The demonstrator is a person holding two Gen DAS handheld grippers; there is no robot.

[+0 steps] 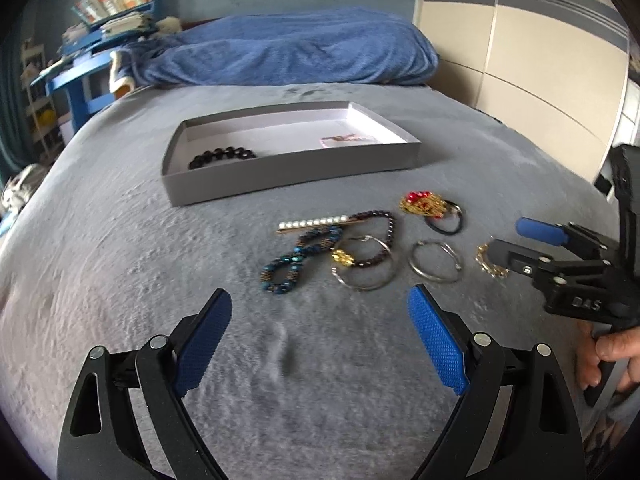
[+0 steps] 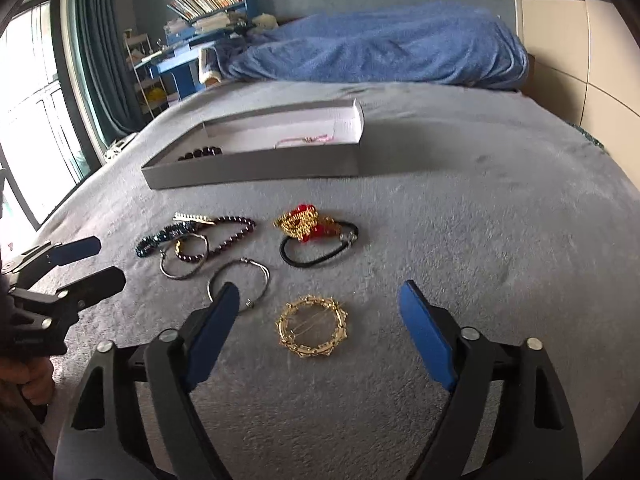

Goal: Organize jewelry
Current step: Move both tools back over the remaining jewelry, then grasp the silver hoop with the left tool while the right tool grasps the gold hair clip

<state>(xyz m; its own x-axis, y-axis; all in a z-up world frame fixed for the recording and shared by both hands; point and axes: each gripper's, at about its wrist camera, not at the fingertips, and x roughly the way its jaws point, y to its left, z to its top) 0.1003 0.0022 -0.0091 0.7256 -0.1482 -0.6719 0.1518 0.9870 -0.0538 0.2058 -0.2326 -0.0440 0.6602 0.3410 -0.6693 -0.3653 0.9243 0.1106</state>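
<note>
Right gripper (image 2: 320,334) spread, straddling gold bracelet (image 2: 312,327), likely lining up pick. Left gripper (image 1: 320,344) spread, empty, waiting near bracelets. Tray (image 2: 256,168) far, already holding two pieces.

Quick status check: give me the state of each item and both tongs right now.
Left tongs: open, empty.
Right tongs: open, empty, over the gold bracelet.
Gold bracelet: flat on the blanket.
Tray: lidless, holds black bead bracelet and pink piece.
Silver hoop: on blanket, outside tray.
</note>
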